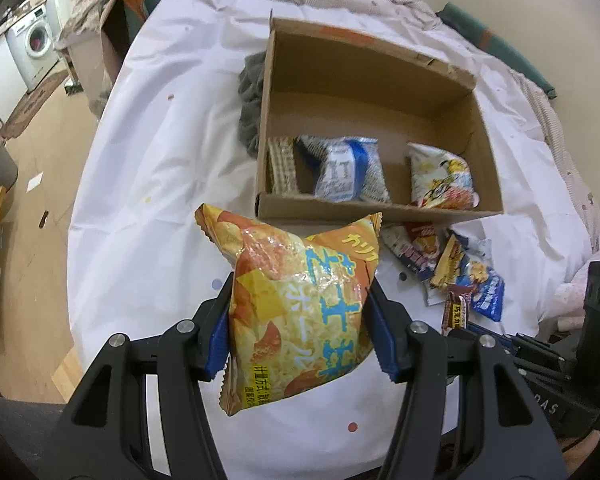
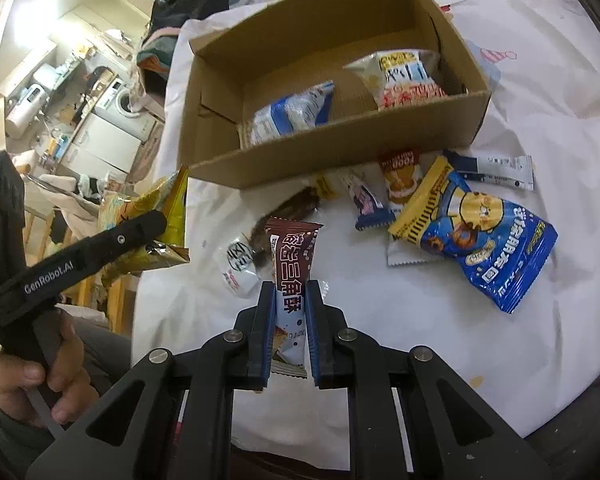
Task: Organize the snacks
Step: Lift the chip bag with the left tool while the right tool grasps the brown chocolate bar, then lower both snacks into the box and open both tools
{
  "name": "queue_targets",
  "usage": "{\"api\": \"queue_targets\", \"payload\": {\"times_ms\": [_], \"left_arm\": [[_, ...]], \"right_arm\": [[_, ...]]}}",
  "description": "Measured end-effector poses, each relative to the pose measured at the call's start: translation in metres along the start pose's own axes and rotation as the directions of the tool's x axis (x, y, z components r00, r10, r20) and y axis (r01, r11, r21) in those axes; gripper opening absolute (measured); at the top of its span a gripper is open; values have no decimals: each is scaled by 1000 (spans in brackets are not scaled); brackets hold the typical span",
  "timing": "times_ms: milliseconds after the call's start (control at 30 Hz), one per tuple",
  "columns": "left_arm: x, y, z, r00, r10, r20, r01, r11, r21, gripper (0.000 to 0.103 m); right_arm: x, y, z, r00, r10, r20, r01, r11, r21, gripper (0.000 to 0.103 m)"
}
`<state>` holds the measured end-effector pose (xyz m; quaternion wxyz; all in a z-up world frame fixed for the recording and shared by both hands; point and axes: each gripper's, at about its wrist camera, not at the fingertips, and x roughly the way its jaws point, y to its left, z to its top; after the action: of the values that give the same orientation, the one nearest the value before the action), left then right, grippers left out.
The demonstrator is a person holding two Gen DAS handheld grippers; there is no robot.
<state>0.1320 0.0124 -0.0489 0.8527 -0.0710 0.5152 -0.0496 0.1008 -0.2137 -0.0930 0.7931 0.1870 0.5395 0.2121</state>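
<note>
My left gripper (image 1: 300, 280) is shut on a puffy orange-yellow chip bag (image 1: 300, 300), held above the white cloth just in front of the cardboard box (image 1: 380, 210). My right gripper (image 2: 291, 286) is shut on a slim brown-and-white snack bar (image 2: 292, 264), lifted off the cloth. The box (image 2: 332, 148) holds a blue-white packet (image 1: 346, 168), a yellow-white packet (image 1: 440, 178) and a wafer pack (image 1: 281, 164). In the right wrist view the left gripper's finger (image 2: 100, 246) shows at the left, with the chip bag (image 2: 160, 216) in it.
Several loose snacks lie on the cloth in front of the box: a blue cookie bag (image 2: 484, 240), a small white round packet (image 2: 238, 268) and other small sachets (image 2: 396, 180). A grey cloth (image 1: 252, 100) lies left of the box. A person's hand (image 2: 32, 376) grips the left tool.
</note>
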Motion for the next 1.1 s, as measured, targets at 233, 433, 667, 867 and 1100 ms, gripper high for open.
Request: {"api": "queue_targets", "payload": {"times_ms": [233, 433, 667, 867, 1100], "left_arm": [[-24, -7, 30, 997, -27, 77, 26, 1000, 4, 55], [-26, -18, 60, 994, -20, 107, 14, 999, 49, 55], [-18, -28, 94, 992, -27, 127, 18, 997, 69, 55], [-1, -39, 114, 989, -26, 148, 12, 996, 94, 55], [30, -39, 112, 987, -14, 161, -6, 992, 124, 55]], "right_arm": [[-37, 2, 29, 993, 65, 100, -67, 998, 12, 15], [-60, 5, 73, 981, 84, 172, -84, 996, -7, 15], [-76, 1, 119, 969, 80, 233, -77, 997, -22, 15], [-61, -9, 149, 968, 61, 243, -58, 998, -22, 15], [-33, -32, 153, 969, 65, 237, -70, 997, 12, 15]]}}
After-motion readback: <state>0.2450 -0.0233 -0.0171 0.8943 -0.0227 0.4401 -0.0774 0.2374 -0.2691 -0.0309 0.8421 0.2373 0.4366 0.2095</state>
